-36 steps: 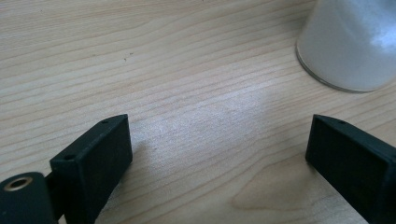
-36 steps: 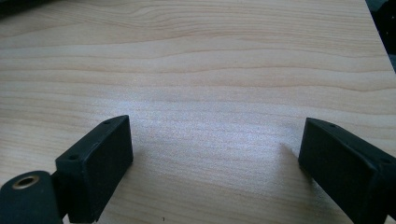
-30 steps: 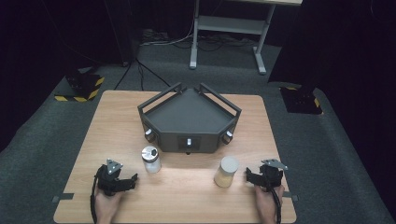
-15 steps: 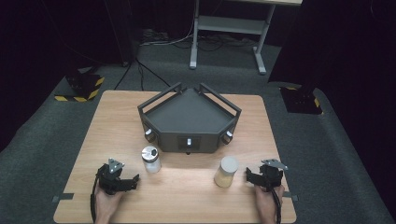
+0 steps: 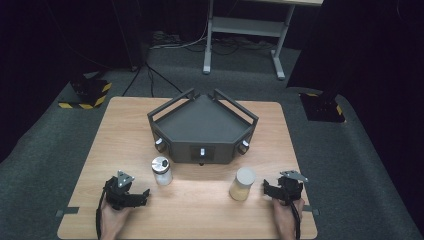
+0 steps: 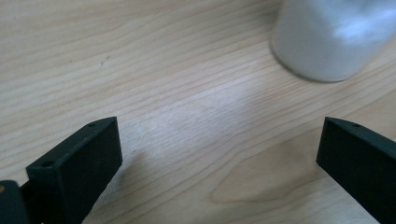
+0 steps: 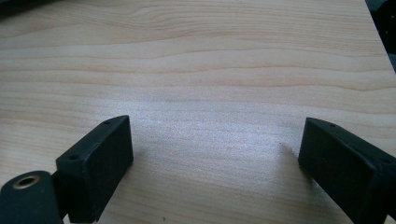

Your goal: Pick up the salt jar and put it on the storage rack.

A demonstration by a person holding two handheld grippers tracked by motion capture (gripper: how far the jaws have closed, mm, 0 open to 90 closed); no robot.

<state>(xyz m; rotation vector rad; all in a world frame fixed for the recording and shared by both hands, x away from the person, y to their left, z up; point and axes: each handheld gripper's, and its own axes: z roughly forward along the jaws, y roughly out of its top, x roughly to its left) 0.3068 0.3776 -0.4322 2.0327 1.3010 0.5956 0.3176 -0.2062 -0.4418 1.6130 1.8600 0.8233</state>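
High view: left gripper (image 5: 142, 194) and right gripper (image 5: 267, 189), jaws apart, empty; clear silver-lidded jar (image 5: 161, 170) and tan-lidded cylindrical jar (image 5: 242, 183) may topple if nudged off-centre.

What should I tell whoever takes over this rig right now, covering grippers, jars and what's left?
Left gripper: open, nothing between the jaws, which have just been opening; it rests on the wooden table, just short of the silver-lidded jar.
Right gripper: open, holding nothing, beside the tan-lidded jar.
Both jars stand upright in front of the dark angular tray, apart from it and from each other.
Done: nothing picked up yet, and both lids are on.
Left: probably close each gripper on its nearest jar and carry on from there.
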